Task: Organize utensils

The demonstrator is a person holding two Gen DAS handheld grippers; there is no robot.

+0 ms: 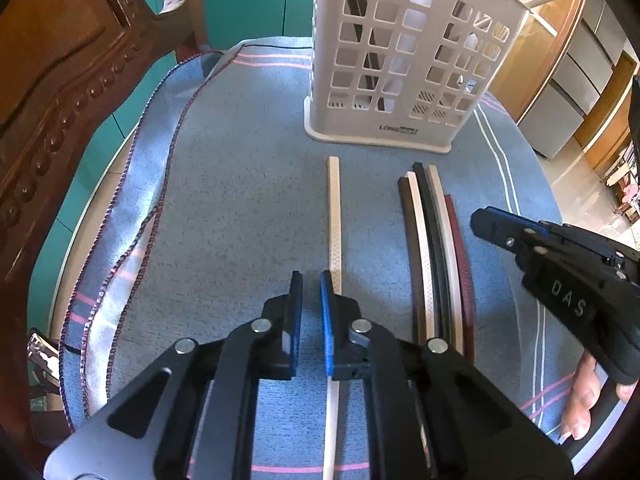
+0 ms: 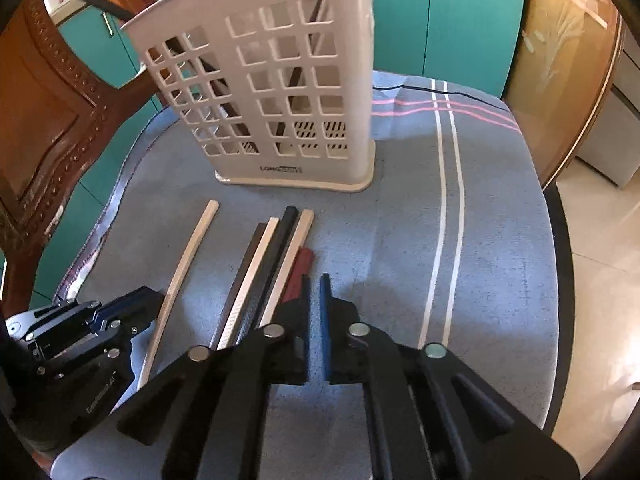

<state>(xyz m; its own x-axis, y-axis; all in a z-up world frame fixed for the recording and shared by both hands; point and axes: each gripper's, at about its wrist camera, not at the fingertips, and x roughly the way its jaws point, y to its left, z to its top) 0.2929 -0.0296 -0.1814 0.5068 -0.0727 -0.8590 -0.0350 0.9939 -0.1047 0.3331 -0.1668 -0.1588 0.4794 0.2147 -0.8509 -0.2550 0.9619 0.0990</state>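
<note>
A white perforated utensil holder [image 1: 404,60] [image 2: 276,92] stands at the far side of the blue cloth, with dark sticks inside it. A single cream chopstick [image 1: 334,220] [image 2: 184,268] lies alone on the cloth. To its right lies a bundle of several chopsticks [image 1: 436,264] [image 2: 272,268], brown, cream, black and dark red. My left gripper [image 1: 311,292] is slightly open and empty above the near part of the cream chopstick. My right gripper [image 2: 316,292] is slightly open and empty beside the dark red chopstick [image 2: 300,272]; it also shows in the left wrist view [image 1: 484,220].
The blue cloth [image 1: 240,160] with white and pink stripes covers a small round table. A carved wooden chair [image 1: 60,72] stands at the left. Teal cabinets [image 2: 460,20] are behind. The table edge [image 2: 560,280] drops to a tiled floor on the right.
</note>
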